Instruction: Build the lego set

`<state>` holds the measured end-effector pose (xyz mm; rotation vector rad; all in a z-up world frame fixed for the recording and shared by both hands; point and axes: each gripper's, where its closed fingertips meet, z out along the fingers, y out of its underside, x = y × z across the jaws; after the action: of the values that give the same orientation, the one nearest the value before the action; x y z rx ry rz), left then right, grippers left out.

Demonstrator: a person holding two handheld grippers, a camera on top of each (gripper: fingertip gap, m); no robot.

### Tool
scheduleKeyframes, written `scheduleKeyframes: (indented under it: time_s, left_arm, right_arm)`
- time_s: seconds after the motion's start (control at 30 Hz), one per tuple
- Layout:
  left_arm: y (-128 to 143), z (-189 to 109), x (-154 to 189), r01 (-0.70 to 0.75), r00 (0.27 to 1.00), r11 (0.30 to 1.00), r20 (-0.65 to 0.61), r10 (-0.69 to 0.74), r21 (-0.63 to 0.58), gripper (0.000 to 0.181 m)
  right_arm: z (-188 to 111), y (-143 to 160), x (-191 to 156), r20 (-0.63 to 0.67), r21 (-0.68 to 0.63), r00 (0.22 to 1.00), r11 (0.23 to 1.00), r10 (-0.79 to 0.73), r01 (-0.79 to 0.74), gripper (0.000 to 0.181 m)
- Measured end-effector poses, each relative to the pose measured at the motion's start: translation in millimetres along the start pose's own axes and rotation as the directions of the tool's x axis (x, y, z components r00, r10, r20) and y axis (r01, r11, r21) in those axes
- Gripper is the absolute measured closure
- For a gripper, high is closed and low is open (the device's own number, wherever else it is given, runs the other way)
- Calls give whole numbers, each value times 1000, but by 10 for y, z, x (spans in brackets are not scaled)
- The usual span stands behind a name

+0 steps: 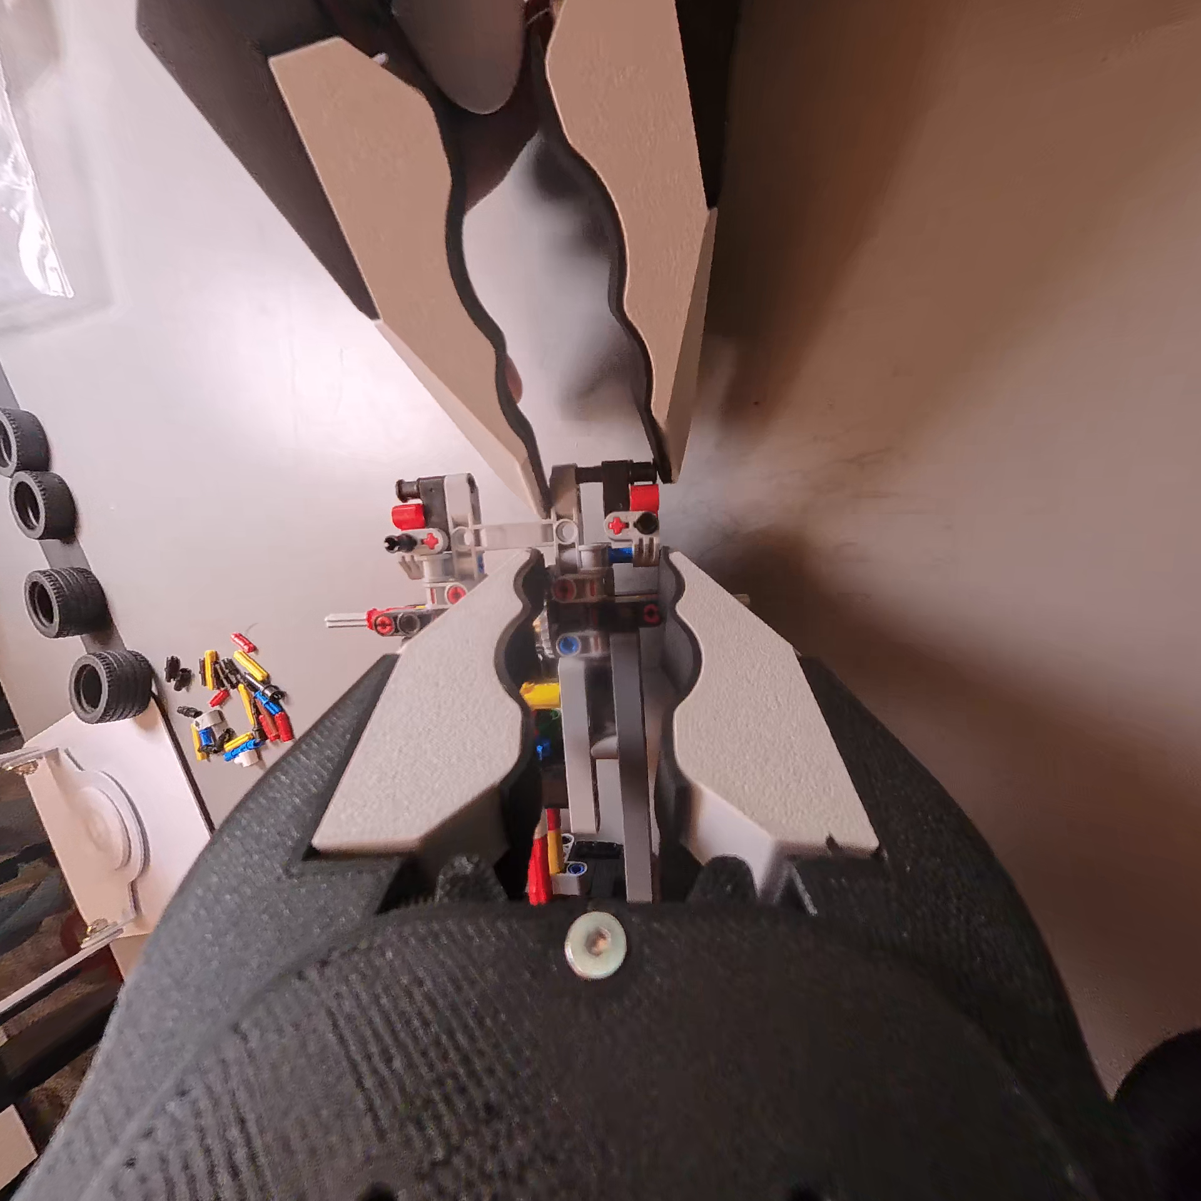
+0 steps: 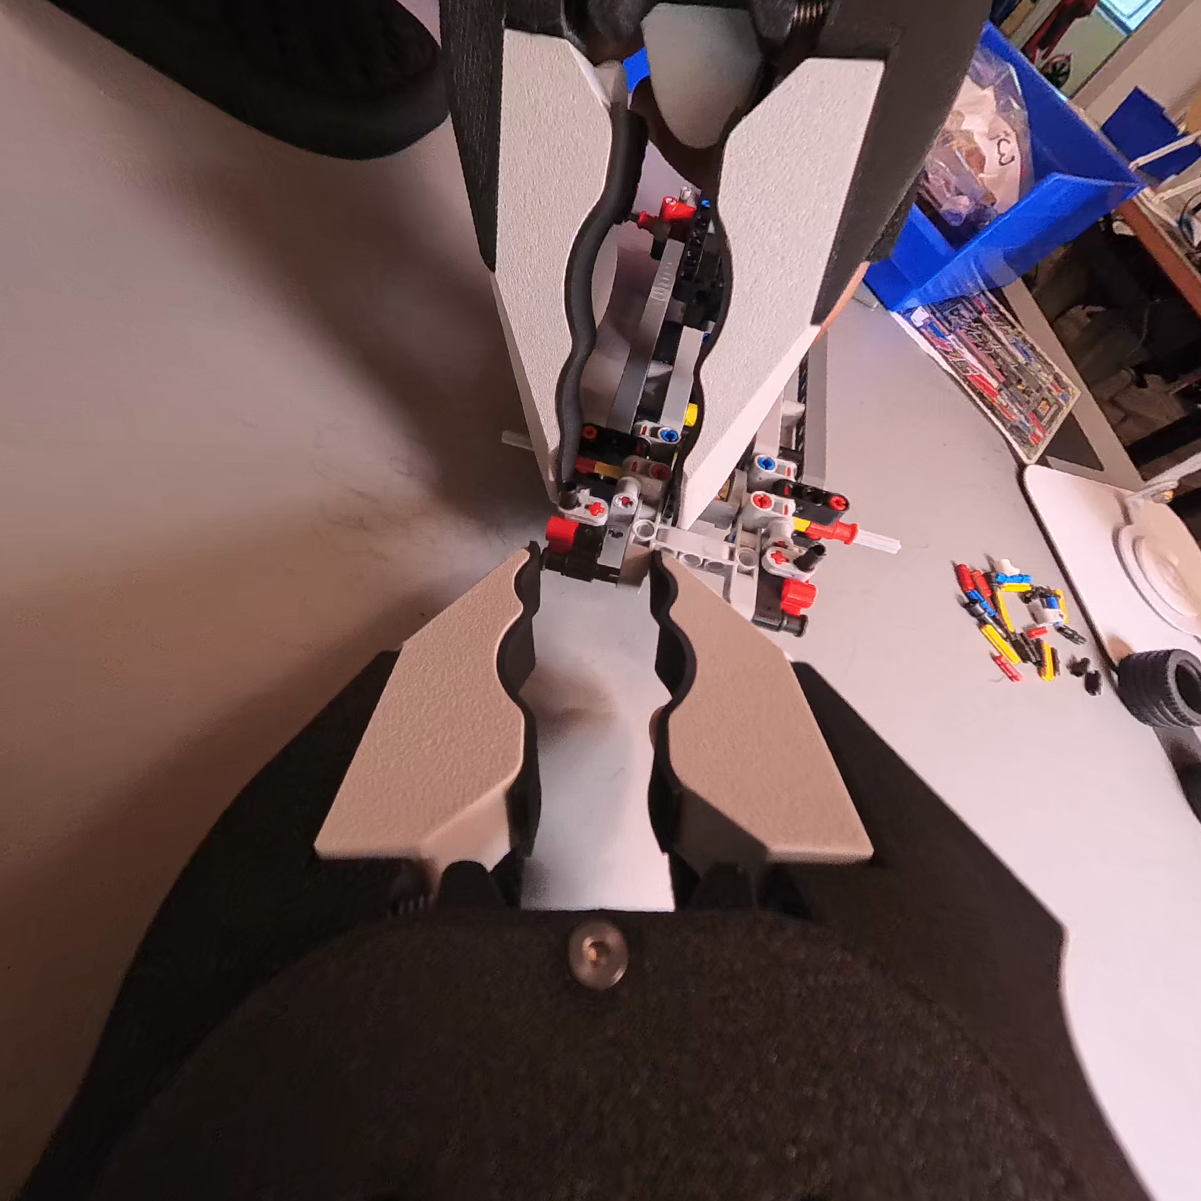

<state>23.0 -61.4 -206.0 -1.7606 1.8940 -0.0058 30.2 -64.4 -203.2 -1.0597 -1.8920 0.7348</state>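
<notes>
Holding the grey Technic lego chassis (image 1: 601,702) clamped in my left claw (image 1: 601,559) above the white surface (image 2: 910,747), my right claw (image 2: 594,565) pinches its far axle end; next, seating it squarely.

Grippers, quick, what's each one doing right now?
Left gripper: shut on the lego chassis.
Right gripper: tongs around the chassis end; grip cannot be told.
</notes>
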Motion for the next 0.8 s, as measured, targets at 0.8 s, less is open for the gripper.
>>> scheduleKeyframes:
  time_s: [0.8]
  left_arm:
    - [11,-20,42,-6,1000,1000,1,6,12,151]
  right_arm:
    - [26,-30,-45,2,-12,1000,1000,-19,19,153]
